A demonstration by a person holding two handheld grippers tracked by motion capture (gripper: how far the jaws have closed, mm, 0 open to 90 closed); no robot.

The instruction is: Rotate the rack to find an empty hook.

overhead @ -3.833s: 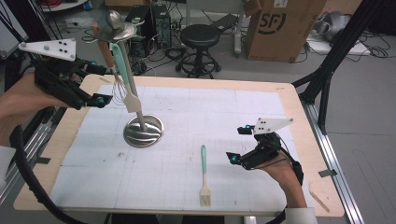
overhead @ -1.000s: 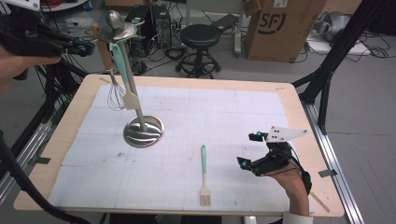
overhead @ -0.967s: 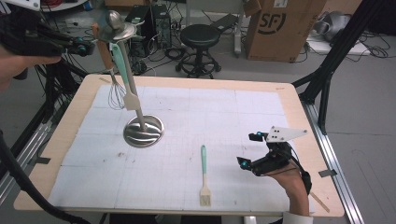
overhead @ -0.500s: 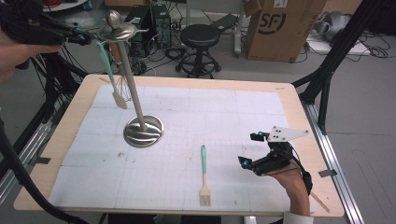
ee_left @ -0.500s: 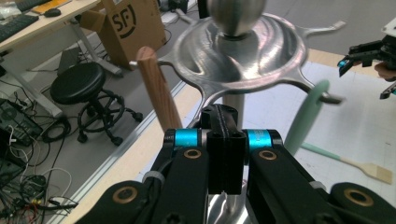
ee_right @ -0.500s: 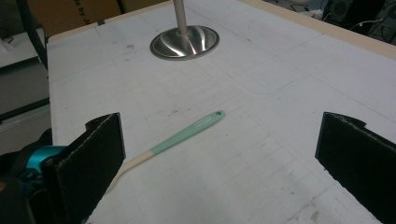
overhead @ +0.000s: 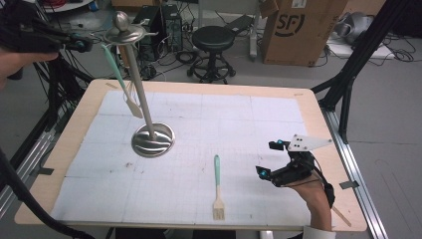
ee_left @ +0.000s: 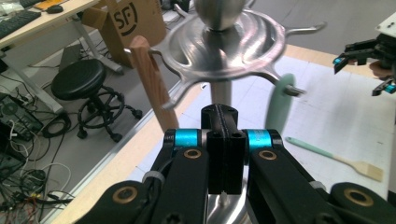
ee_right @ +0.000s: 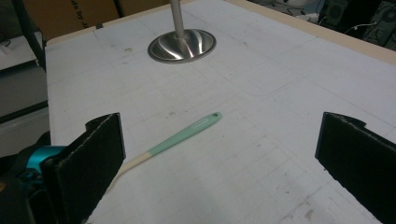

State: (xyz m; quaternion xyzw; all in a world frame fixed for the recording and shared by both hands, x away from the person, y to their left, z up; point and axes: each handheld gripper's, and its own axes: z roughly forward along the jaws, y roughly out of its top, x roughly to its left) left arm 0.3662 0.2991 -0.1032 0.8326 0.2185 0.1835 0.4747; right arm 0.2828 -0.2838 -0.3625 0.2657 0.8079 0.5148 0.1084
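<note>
A tall metal hook stand [overhead: 141, 94] rises from its round base [overhead: 153, 140] at the table's left. A teal-handled spatula [overhead: 121, 74] hangs from one hook, a wooden handle [ee_left: 149, 79] from another. My left gripper [overhead: 85, 46] is held high beside the stand's top, its jaws shut on nothing; in the left gripper view the left gripper [ee_left: 223, 140] points at the stand's crown [ee_left: 224, 46]. A teal-handled brush [overhead: 217, 184] lies flat near the front edge. To the right of the brush my right gripper [overhead: 266, 158] rests on the table, open. In the right gripper view the brush [ee_right: 177, 137] lies ahead of the wide jaws.
The white gridded mat [overhead: 278, 129] covers most of the wooden table. Beyond the far edge stand a black stool [overhead: 213, 40] and a cardboard box [overhead: 298, 27]. Black frame legs [overhead: 348, 74] rise at the right.
My left gripper has shifted slightly up and left near the stand's top, and the hanging utensils have swung a little. The right gripper and the brush have stayed put.
</note>
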